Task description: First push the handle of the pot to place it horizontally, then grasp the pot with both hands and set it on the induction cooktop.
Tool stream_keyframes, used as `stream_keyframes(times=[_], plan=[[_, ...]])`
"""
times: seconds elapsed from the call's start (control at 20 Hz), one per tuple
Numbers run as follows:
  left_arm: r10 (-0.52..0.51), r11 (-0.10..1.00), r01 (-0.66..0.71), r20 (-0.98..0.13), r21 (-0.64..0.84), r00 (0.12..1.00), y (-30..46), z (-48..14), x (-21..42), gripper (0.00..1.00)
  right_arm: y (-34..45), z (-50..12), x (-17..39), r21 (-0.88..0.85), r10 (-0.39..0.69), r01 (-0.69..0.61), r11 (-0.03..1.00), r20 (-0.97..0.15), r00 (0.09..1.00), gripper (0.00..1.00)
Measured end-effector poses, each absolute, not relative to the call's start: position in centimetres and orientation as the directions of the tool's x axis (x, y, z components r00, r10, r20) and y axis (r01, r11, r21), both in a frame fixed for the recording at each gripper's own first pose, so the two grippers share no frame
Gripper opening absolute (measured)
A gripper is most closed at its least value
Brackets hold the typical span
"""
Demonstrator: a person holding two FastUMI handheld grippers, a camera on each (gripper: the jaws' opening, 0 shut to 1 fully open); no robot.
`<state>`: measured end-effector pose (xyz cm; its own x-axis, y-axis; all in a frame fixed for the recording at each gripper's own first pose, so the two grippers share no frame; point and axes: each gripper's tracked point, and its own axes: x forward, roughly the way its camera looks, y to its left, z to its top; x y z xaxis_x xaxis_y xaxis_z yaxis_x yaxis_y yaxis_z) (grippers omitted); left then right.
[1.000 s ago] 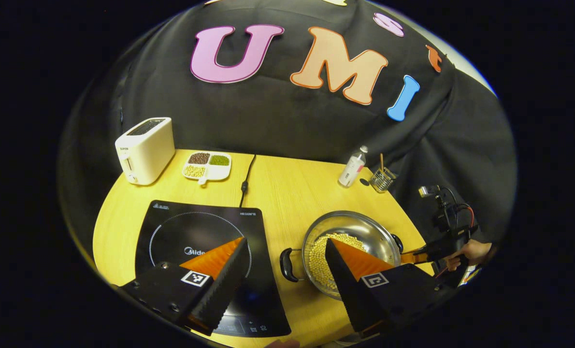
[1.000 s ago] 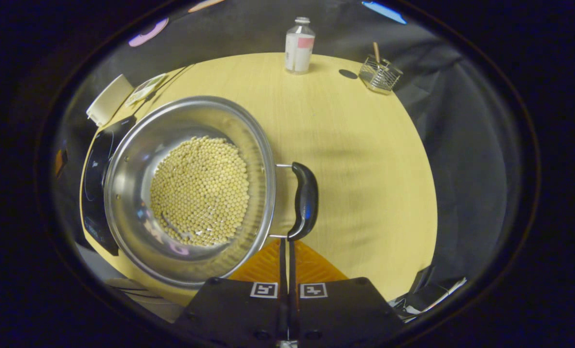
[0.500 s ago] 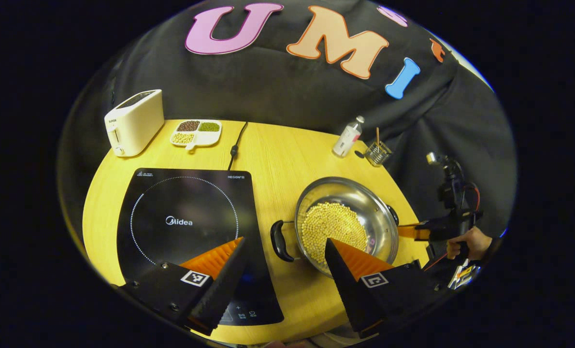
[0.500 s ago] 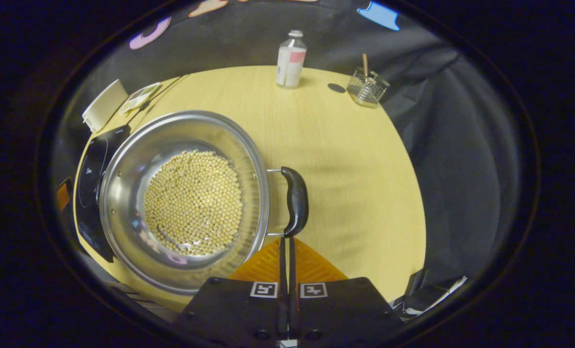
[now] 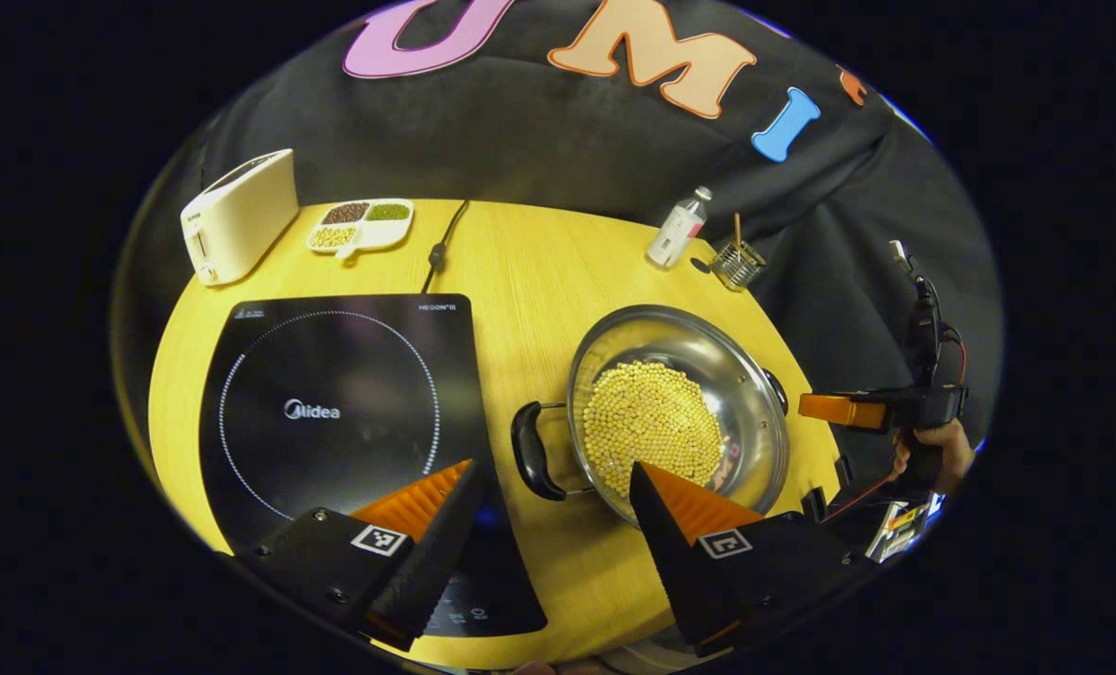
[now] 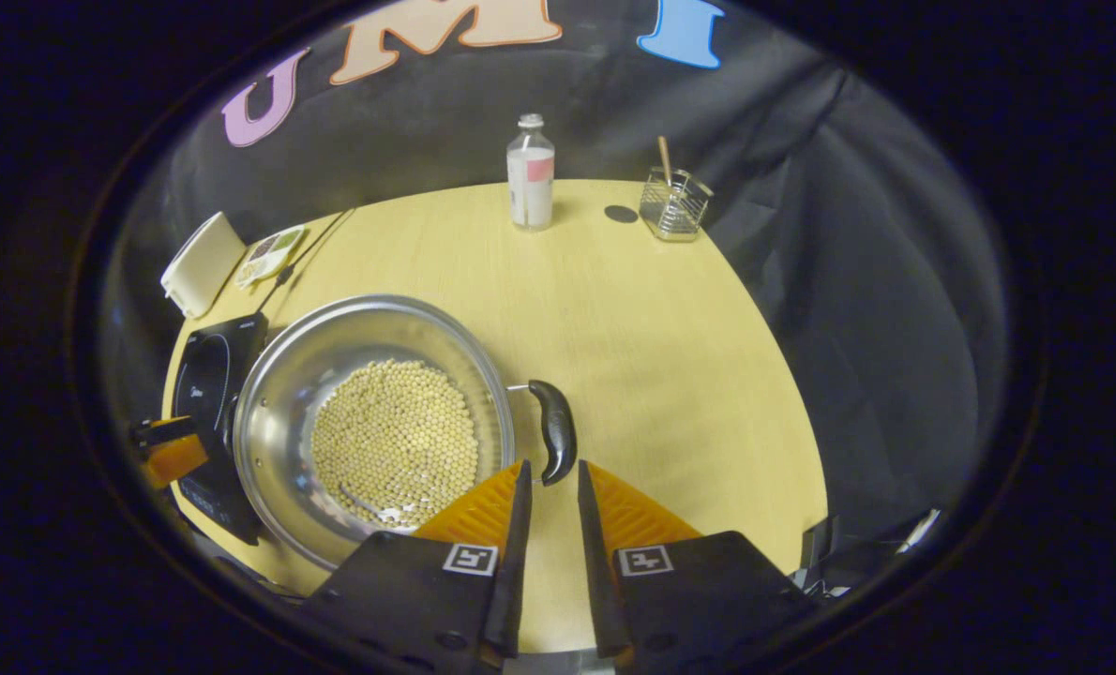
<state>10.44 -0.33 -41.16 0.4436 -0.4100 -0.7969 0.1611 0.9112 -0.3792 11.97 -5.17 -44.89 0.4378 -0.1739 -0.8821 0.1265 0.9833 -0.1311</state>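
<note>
Round wooden table (image 5: 539, 272). Induction cooktop (image 5: 333, 412) at left, bare. Steel pot (image 5: 678, 412) of beans just right of cooktop, on table, black handles (image 5: 526, 450) lying sideways. Left gripper (image 5: 549, 483) spread wide above table. Right gripper (image 6: 549, 483) slightly parted near the right-side handle, touching nothing.

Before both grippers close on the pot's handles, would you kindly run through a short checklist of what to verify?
1. Pot handles lie horizontally, one on each side: ok.
2. Left gripper open, left handle just ahead of its fingers: ok.
3. Right gripper open with a narrow gap, right handle at its tips, not yet between them: not ok.
4. Induction cooktop surface free for the pot: ok.
5. Soybeans settled low in the pot: ok.
6. Cooktop switched off: cannot tell.
</note>
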Motion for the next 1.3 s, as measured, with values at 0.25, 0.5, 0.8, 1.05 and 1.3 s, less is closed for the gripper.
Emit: stream_keyframes(times=[0.25, 0.5, 0.8, 1.05, 1.3], plan=[[-0.378, 0.920, 0.073, -0.827, -0.384, 0.416, -2.0, -43.2, 11.1, 0.97, -6.1, -46.9, 13.7, -0.133, -0.148, 0.066, 0.989, -0.895, 0.422, 0.50], [-0.302, 0.944, -0.012, -0.875, -0.331, 0.377, -1.8, -45.2, 11.3, 0.96, -6.6, -47.6, 15.3, -0.038, -0.073, 0.094, 0.995, -0.908, 0.413, 0.48], [-0.258, 0.956, -0.050, -0.908, -0.290, 0.331, -2.4, -46.7, 11.3, 0.90, -5.4, -48.5, 16.1, 0.061, 0.029, 0.067, 0.996, -0.915, 0.403, 0.76], [-0.204, 0.972, -0.042, -0.924, -0.229, 0.324, -2.1, -47.6, 12.4, 0.83, -4.2, -51.1, 15.7, 0.062, 0.052, 0.019, 0.998, -0.938, 0.344, 0.67], [-0.165, 0.984, -0.013, -0.947, -0.175, 0.275, -1.7, -48.6, 12.2, 0.65, -4.6, -52.0, 15.1, 0.114, 0.088, 0.070, 0.991, -0.950, 0.299, 0.56]])
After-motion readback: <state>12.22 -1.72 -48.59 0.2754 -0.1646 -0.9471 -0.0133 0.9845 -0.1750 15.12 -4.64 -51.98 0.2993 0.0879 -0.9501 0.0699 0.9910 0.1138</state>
